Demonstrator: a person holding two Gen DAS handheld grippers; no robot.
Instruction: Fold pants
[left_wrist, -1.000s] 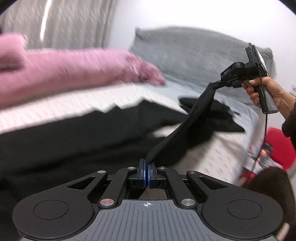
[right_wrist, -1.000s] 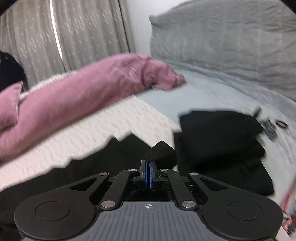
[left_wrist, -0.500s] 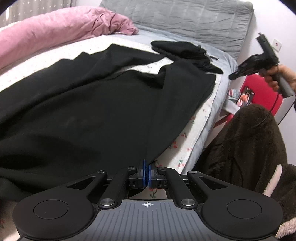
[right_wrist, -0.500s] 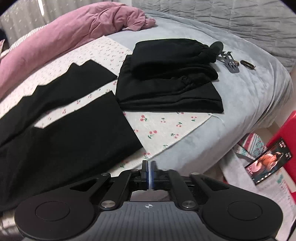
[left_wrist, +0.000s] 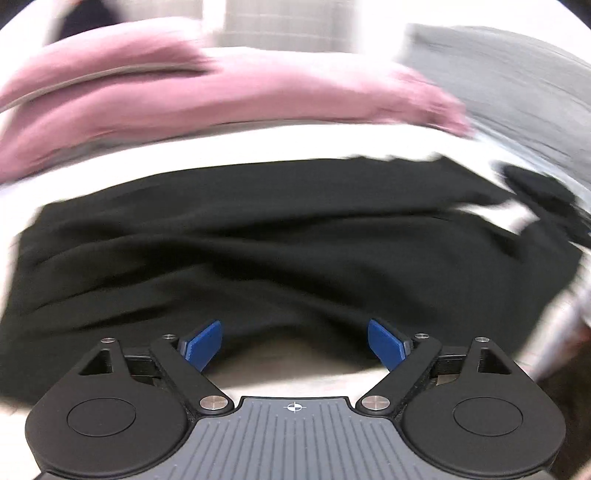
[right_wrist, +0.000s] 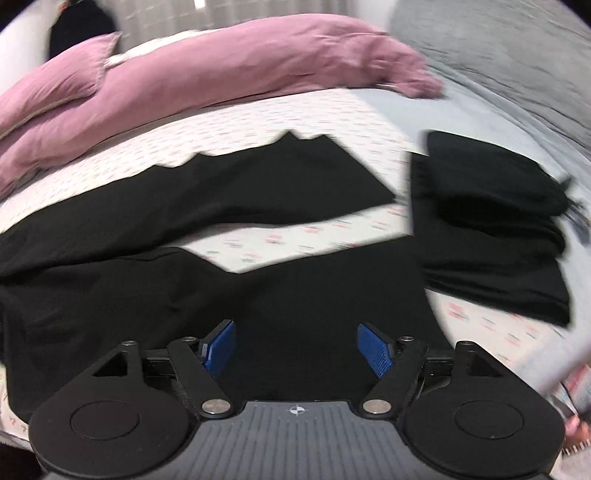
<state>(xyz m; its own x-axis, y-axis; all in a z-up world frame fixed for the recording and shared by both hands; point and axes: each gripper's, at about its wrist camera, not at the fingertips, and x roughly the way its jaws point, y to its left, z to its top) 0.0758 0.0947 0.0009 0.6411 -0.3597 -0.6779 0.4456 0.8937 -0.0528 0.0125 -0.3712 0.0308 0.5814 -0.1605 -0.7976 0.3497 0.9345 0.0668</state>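
Nearest to me, both sets of jaws stand spread wide with nothing between the blue pads: the left gripper (left_wrist: 294, 345) hangs over the near hem edge of the black pants (left_wrist: 258, 251), low in the centre of its frame, and the right gripper (right_wrist: 296, 347) sits over the near pant leg (right_wrist: 295, 295) at the bottom of its own. Neither touches cloth that I can see.

The pants lie flat across the bed (right_wrist: 266, 122), filling the middle of both views, the two legs parting into a V toward the right of the right wrist frame, with cherry-print sheet showing between them. I judge I am between grips: the garment is spread out and the first fold is not yet made.

Next I would bring each gripper down to an edge of one leg, pinch, and carry it over its twin.

Farther off, a folded black stack (right_wrist: 491, 225) sits mid-right, and a pink duvet (right_wrist: 221, 70) runs along the top. Both frames are motion-blurred.
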